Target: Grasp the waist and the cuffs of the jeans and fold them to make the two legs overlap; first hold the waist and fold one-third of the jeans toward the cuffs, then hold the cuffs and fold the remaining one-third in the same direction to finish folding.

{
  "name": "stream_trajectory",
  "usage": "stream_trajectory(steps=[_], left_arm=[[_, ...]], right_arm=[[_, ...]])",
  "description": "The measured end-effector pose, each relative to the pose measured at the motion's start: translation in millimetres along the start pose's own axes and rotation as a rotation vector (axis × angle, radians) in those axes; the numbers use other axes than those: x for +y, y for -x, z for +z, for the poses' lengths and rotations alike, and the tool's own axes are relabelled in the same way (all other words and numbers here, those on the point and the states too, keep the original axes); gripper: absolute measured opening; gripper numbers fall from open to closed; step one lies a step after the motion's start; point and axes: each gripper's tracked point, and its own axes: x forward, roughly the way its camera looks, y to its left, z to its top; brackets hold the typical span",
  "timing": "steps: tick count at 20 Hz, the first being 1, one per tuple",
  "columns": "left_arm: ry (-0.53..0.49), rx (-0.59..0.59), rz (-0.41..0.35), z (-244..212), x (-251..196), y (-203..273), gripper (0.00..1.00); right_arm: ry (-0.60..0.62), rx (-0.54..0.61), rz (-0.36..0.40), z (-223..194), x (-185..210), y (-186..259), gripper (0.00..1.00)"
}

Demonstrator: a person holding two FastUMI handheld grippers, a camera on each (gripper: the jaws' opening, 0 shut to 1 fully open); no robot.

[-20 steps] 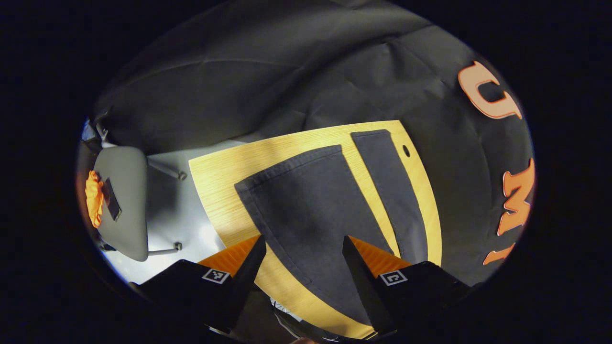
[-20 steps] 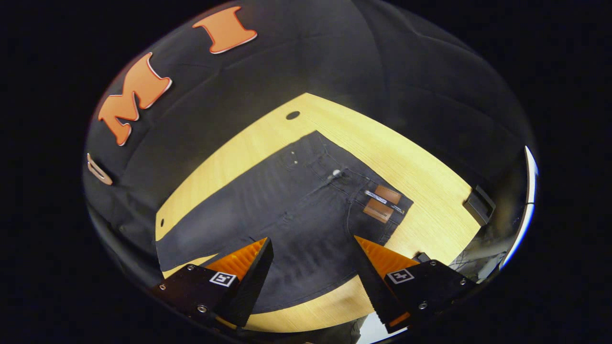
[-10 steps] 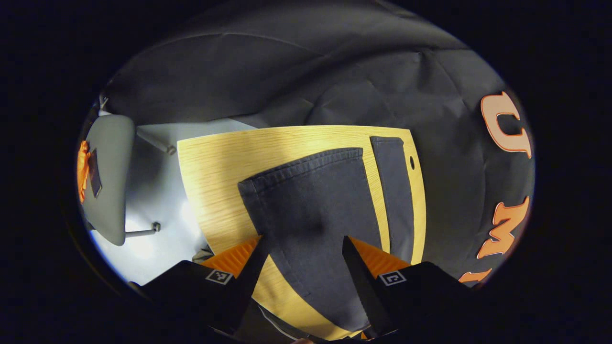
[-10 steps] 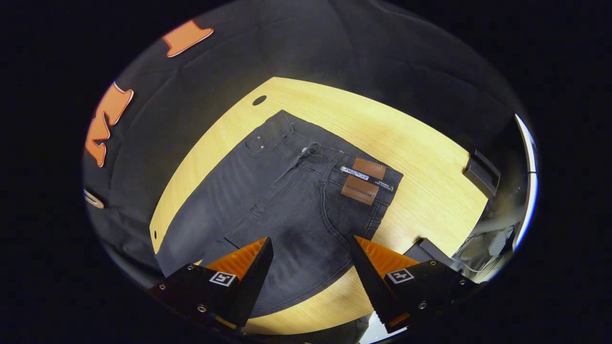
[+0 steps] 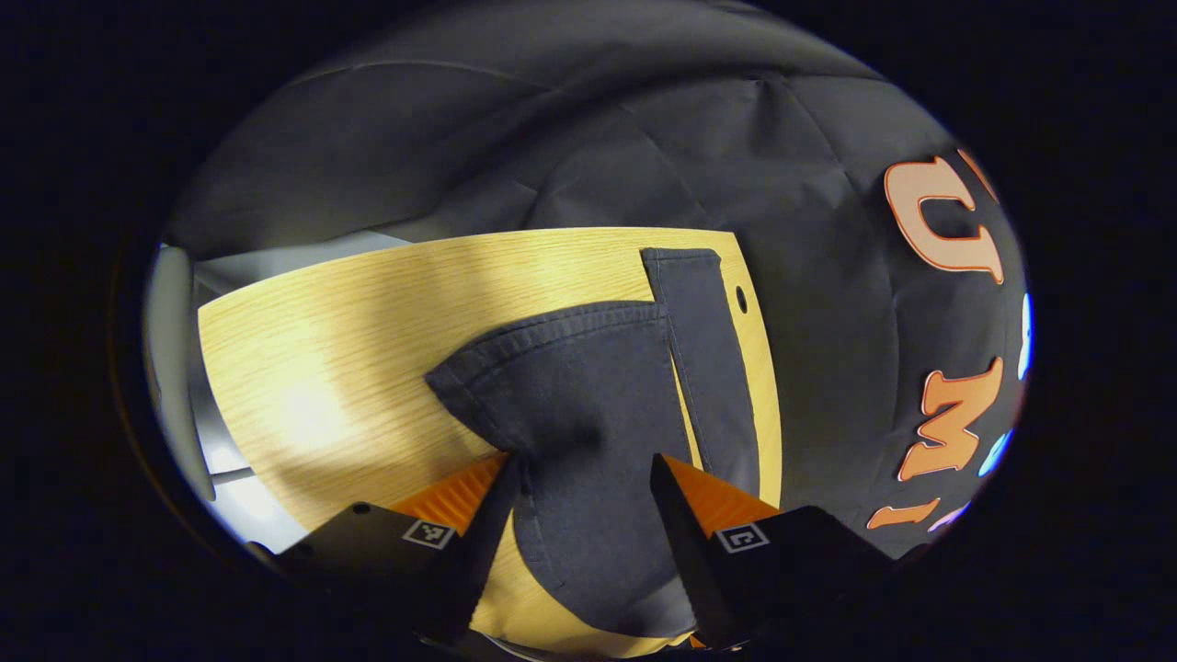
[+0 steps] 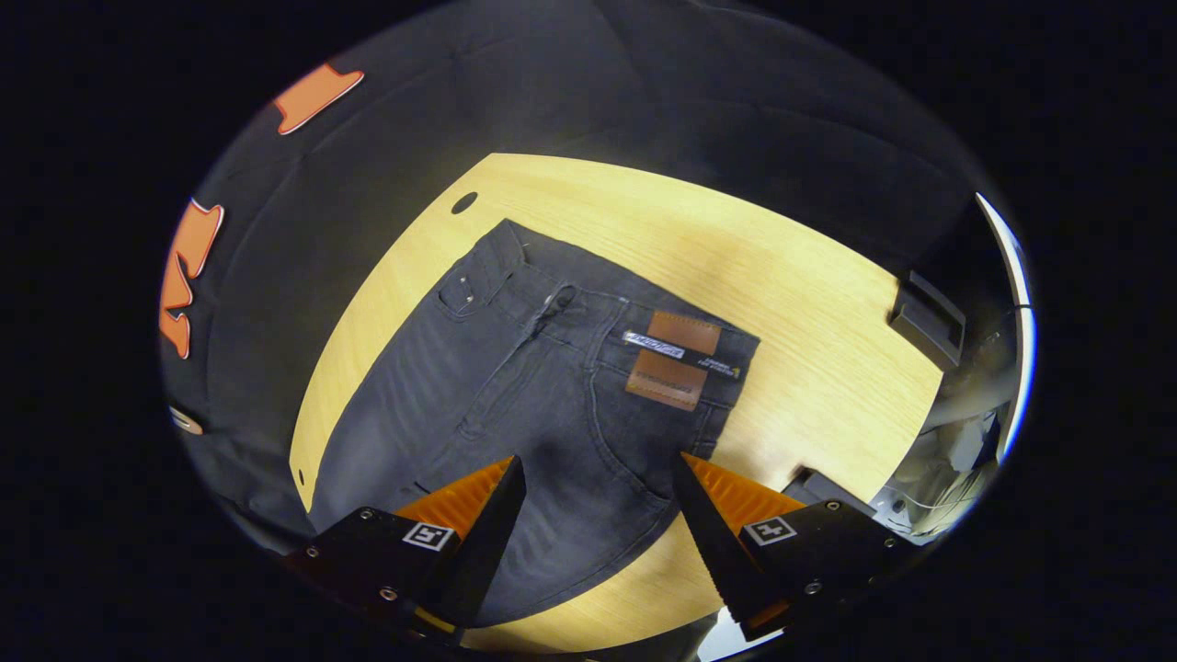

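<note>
Dark grey jeans (image 6: pixel 515 386) lie flat on the wooden table (image 6: pixel 809 368), waist away from me and a brown leather patch (image 6: pixel 671 359) on the waistband. My right gripper (image 6: pixel 598 473) is open just over the hip and thigh area, short of the waist. In the left gripper view the near leg (image 5: pixel 570 395) bulges up between the fingers of my left gripper (image 5: pixel 584 469), which stand wide apart, one on each side of the fabric. Its cuff edge leans against the far leg (image 5: pixel 703 349), which lies flat along the table's edge.
A black box (image 6: pixel 929 317) sits at the table's right edge, with another dark object (image 6: pixel 814 483) near my right gripper. Cable holes (image 6: pixel 464 202) (image 5: pixel 741 299) pierce the tabletop. Bare wood (image 5: pixel 322 349) spreads left of the cuffs. The black cloth wall stands behind the table.
The near leg's cuff has slid toward the far leg, closing the gap of wood between them, and the fabric has bunched up. The right gripper has moved nearer the waist.
</note>
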Motion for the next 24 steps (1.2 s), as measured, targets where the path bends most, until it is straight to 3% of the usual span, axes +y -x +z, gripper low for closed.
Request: stream_trajectory(steps=[1,2,4,5,6,8,11,14,18,19,20,22,24], left_arm=[[-0.002,0.001,-0.003,0.1,-2.3,-3.7,0.84],[-0.013,0.003,-0.007,1.7,-4.9,-6.8,0.78],[-0.036,0.013,0.022,0.5,-4.1,-10.0,0.77],[-0.051,0.015,0.025,0.6,-6.0,-10.9,0.66],[-0.065,0.011,0.048,1.3,-2.3,-14.8,0.63],[-0.086,0.025,0.021,0.1,-8.5,-16.6,0.52],[-0.147,0.051,0.029,-4.1,-15.7,-21.5,0.51],[-0.204,0.067,0.082,-3.9,-17.3,-27.1,0.51],[-0.224,0.081,0.091,-1.6,-18.7,-28.8,0.46],[-0.228,0.079,0.094,-6.6,-16.5,-29.3,0.46],[-0.168,0.066,0.140,-5.6,-2.7,-25.6,0.34],[-0.131,0.048,0.110,-0.1,-8.3,-30.4,0.09],[-0.149,0.045,0.114,-1.6,-8.8,-31.7,0.09]], right_arm=[[-0.010,-0.001,-0.010,2.3,-4.9,-1.6,0.99],[-0.018,-0.004,-0.021,3.2,-10.7,-4.7,0.99],[-0.013,0.017,-0.053,-0.7,-20.6,-12.4,0.98],[0.010,0.017,-0.074,0.1,-27.7,-14.0,0.99],[0.033,0.004,-0.096,3.7,-36.8,-16.9,0.99],[0.018,0.000,-0.128,9.8,-51.3,-21.6,0.98],[-0.077,-0.020,-0.075,24.1,-39.3,-30.0,0.95],[-0.032,-0.028,-0.128,26.5,-42.0,-34.1,0.93],[0.064,0.032,-0.277,23.7,-47.0,-39.5,0.82],[0.073,0.043,-0.308,25.4,-44.4,-39.0,0.67],[0.097,0.068,-0.311,21.9,-41.4,-41.3,0.64],[0.097,0.071,-0.309,20.1,-38.1,-44.0,0.43],[0.108,0.084,-0.264,17.5,-36.5,-43.1,0.42]])
